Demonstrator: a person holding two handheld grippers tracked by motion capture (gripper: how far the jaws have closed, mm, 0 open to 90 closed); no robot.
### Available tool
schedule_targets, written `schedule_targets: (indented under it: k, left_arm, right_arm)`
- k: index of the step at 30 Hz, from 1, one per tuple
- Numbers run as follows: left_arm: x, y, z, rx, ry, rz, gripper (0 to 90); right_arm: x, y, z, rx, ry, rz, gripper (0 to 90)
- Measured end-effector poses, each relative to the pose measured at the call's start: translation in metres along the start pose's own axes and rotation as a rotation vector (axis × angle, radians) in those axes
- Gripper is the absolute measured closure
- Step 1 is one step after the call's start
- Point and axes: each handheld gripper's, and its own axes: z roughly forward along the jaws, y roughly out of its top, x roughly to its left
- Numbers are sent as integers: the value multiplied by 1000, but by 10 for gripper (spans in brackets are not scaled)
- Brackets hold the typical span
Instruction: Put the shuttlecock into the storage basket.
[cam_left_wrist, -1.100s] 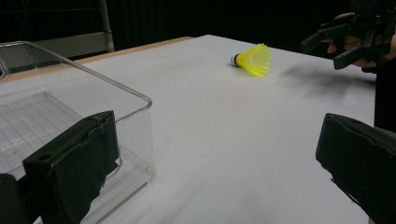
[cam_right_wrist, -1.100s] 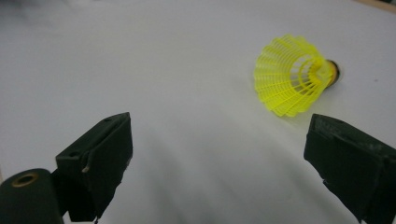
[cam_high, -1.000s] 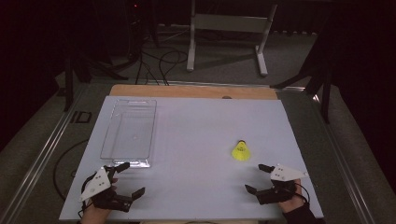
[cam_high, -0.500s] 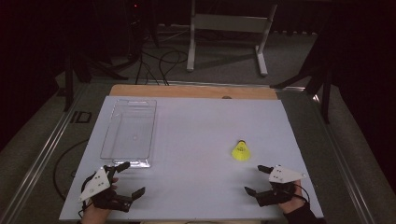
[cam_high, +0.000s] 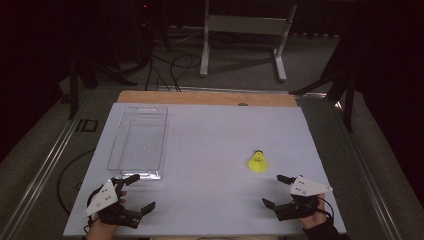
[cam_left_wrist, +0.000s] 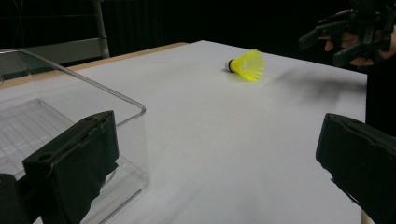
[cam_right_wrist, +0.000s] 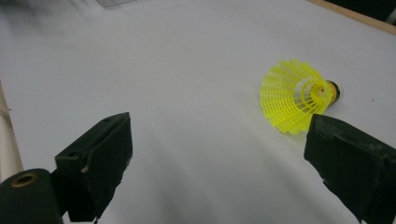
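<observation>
Progress: nothing gripped yet, likely pick-up barely started. Yellow plastic shuttlecock with an open lattice skirt and a dark-banded white cork tip lies on its side on the white matte table board, right of centre, well apart from the clear rigid plastic rectangular tray at the left. Tray looks empty, apart from a small speck on its floor; can't tell what that is.

Right gripper sits near the shuttlecock, just short of it on the person's side, jaws spread wide, holding nothing. In the right gripper view the shuttlecock lies ahead, close to the right-hand jaw, skirt opening facing the camera, not between the jaws. Left gripper rests near the tray's near end, jaws also wide apart and empty; the left gripper view shows the tray's rounded corner just beside one jaw.

Left to do, by my read: close in on the shuttlecock, grasp, probably carry to the tray.

Materials: skirt is thin flexible mesh, will likely deform under a hard squeeze. Tray has transparent walls, ribbed floor, glossy. Board is smooth and flat, with a wooden edge strip at the far side. Jaw pads black, blocky, matte.
</observation>
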Motion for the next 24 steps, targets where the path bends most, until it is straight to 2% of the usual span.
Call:
schedule_targets:
  k: [1, 6, 9, 17, 24]
  left_arm:
    - [0, 0, 0, 1, 1, 0, 2]
    - [0, 0, 0, 1, 2, -1, 2]
    - [0, 0, 0, 1, 3, 1, 2]
    - [0, 0, 0, 1, 2, 0, 2]
    - [0, 0, 0, 2, 0, 0, 2]
  right_arm:
    - [2, 3, -3, -5, -27, -6, 81]
    - [1, 8, -6, 24, -61, -1, 82]
    - [-1, 13, -8, 53, -97, 4, 82]
    - [-5, 25, -12, 91, -130, 18, 82]
    - [-8, 33, -11, 140, -159, 57, 86]
